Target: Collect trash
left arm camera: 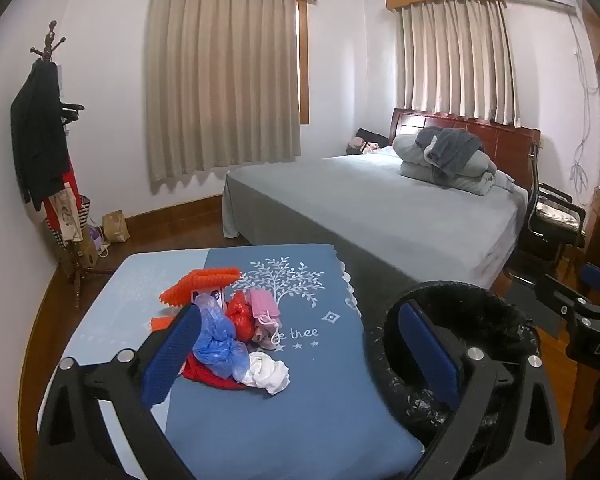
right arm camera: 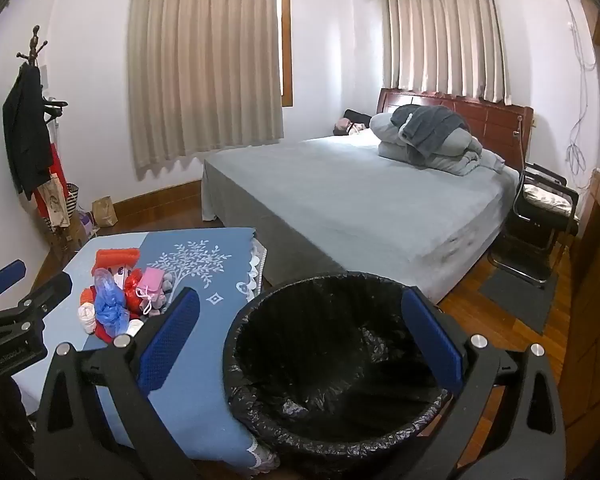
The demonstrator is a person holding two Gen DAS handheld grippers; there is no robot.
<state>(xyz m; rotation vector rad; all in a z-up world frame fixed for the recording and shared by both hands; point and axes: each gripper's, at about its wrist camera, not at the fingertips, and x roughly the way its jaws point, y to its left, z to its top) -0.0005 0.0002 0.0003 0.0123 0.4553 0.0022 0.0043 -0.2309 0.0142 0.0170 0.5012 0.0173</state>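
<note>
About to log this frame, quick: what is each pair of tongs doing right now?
Left tongs: open, holding nothing.
Right tongs: open, holding nothing.

A home bedroom is shown: a made bed (right arm camera: 360, 200) with wooden headboard (right arm camera: 460, 108) and folded bedding far right, curtained windows (right arm camera: 204, 72) behind, and a coat stand (right arm camera: 32, 92) hung with clothes far left.

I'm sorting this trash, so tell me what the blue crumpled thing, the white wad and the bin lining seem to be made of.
Blue crumpled thing: probably thin plastic film, glossy and translucent, bunched like a bag.
White wad: likely tissue or soft paper, matte with soft creases; could be cloth.
Bin lining: black plastic bag, shiny and wrinkled, folded over the rim.
</note>
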